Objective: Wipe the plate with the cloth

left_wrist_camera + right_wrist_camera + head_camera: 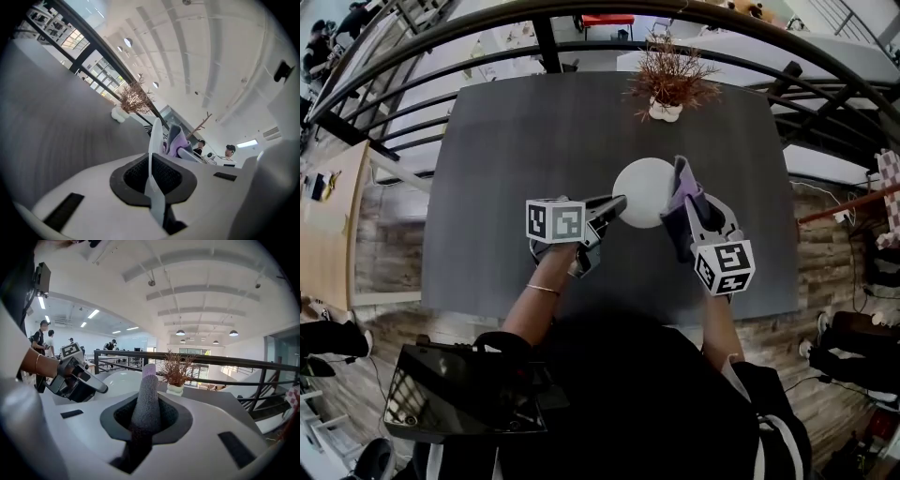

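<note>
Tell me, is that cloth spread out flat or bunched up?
Bunched up: the cloth stands as a narrow grey-and-lilac roll clamped between the right tongs.

Left hand-held gripper (pixel 152 179) clamps plate (pixel 154 137) edge-on — cloth (pixel 176 143) beyond.

Dried plant (pixel 672 75) in white pot (pixel 665 111) at far edge of dark table (pixel 516 141), w/ black railing (pixel 547 45) behind.
</note>
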Demonstrator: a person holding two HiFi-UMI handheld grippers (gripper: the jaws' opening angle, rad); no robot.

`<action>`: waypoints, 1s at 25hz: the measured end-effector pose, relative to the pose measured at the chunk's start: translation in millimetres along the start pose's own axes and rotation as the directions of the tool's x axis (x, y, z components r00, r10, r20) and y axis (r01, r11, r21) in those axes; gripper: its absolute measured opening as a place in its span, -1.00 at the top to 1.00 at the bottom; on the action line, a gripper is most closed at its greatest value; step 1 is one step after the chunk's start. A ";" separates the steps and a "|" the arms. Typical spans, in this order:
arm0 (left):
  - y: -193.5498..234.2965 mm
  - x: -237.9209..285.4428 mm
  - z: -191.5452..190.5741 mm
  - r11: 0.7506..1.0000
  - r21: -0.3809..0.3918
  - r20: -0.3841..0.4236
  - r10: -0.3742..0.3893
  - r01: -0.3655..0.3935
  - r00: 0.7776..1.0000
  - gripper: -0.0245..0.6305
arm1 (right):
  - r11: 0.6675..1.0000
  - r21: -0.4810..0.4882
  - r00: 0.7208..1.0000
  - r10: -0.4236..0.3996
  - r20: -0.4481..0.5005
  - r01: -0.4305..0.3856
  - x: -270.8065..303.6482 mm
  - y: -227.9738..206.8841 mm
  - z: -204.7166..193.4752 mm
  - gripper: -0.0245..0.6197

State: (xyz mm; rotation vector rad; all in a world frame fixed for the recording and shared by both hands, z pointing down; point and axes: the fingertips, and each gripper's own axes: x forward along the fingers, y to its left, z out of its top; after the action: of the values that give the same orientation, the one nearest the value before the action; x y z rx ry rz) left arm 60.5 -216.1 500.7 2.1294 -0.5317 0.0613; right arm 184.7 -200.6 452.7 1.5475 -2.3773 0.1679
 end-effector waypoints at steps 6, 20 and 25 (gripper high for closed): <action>-27.8 -5.7 21.8 0.988 0.155 0.049 -0.004 -0.003 0.999 0.87 | 0.999 -0.006 0.998 -0.038 0.047 0.038 -21.5 -2.9 14.4 0.80; -97.9 -41.5 79.6 0.874 0.483 0.232 -0.061 -0.061 0.971 0.87 | 0.999 -0.040 0.975 -0.027 0.222 0.037 -49.3 5.2 80.9 0.80; -114.0 -55.0 97.0 0.824 0.554 0.289 -0.062 -0.114 0.955 0.87 | 0.998 -0.061 0.959 -0.011 0.284 0.030 -58.8 6.5 105.8 0.80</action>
State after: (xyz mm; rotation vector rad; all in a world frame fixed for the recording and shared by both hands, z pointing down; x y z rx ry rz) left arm 40.8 -218.1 342.4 2.7423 -0.7958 -0.1016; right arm 181.3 -173.8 334.5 1.6615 -2.5500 -0.1455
